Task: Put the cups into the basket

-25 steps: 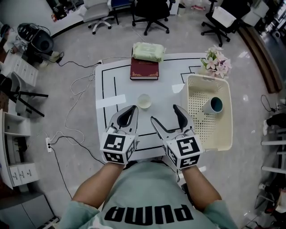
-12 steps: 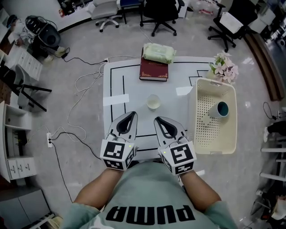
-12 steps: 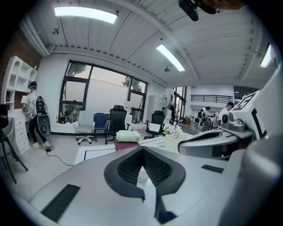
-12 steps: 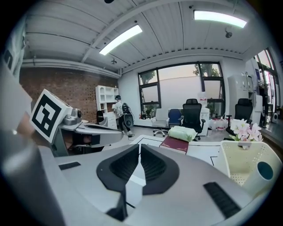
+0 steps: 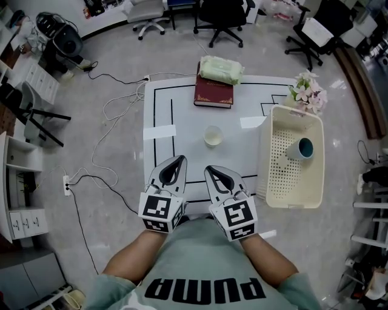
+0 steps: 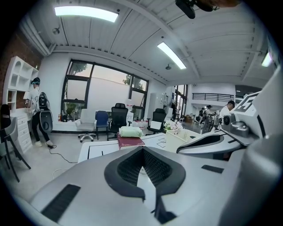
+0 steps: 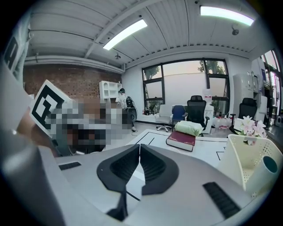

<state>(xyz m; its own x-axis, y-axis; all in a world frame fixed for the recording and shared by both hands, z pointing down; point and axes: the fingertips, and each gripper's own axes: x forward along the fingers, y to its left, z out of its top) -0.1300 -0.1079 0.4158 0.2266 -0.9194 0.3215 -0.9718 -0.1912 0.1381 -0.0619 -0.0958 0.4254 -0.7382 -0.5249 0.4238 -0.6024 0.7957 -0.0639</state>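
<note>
A white rectangular table marked with black lines [image 5: 182, 124] is being shown at the centre of the head view. A dark red hardcover book [image 5: 213, 95] is being carried at its upper edge, and a pale green soft packet [image 5: 220, 69] is being borne on the book's far side. Pink and white flowers [image 5: 309, 94] are being displayed at the table's upper right corner. Black swivel office chairs [image 5: 219, 18] are being seen along the top of the frame, and a white power strip [image 5: 66, 181] at left.

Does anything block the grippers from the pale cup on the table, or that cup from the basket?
Nothing visible does. Bare table separates the left gripper and right gripper from the pale cup, and the cup from the basket, whose wall it must clear.
</note>
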